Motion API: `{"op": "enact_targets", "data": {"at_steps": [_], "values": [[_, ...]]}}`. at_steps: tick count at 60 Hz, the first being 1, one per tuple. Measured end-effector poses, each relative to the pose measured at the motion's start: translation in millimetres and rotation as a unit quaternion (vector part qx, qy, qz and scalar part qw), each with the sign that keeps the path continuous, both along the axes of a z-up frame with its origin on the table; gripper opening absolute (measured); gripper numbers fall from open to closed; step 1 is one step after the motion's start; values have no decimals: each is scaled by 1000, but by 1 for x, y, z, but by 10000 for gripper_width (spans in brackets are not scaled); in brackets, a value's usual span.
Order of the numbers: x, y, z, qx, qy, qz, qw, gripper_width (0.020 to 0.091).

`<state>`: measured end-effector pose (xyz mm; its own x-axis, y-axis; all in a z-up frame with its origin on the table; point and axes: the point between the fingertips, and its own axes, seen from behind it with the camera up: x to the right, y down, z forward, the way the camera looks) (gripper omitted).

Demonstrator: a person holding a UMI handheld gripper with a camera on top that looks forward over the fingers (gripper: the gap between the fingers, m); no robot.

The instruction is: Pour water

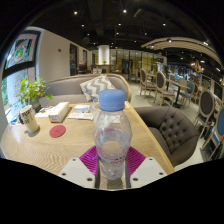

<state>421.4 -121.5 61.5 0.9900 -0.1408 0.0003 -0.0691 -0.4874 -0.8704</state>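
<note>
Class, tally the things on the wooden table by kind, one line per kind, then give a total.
Bottle, between the tool's fingers: 1
Red coaster: 1
Potted plant: 1
Tissue box: 1
Total: 4

The gripper [112,165] holds a clear plastic water bottle with a pale blue cap [112,128] upright, both magenta pads [92,160] pressed against its sides. Beneath and beyond it spreads a light wooden table [50,148], carrying a small red round coaster [57,130] and a green potted plant [32,92] further back. A dark tufted armchair [172,128] sits beside the table.
</note>
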Motion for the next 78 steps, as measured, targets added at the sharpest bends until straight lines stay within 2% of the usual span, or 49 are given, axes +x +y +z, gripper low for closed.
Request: {"op": "enact_targets", "data": {"at_steps": [11,21,33,43,48,58,70,78], "values": [[-13,9,22,0,-49,-21,999,341],[-32,31,81,9,-129,-28,991,341],[-96,89,163,31,-302,8,953,342],[-165,142,203,28,-489,63,869,342],[-205,164,205,21,-577,102,810,340],[-258,198,178,-4,-704,159,692,341],[-275,217,142,-53,-788,196,582,339],[-280,222,134,-64,-800,207,559,340]]}}
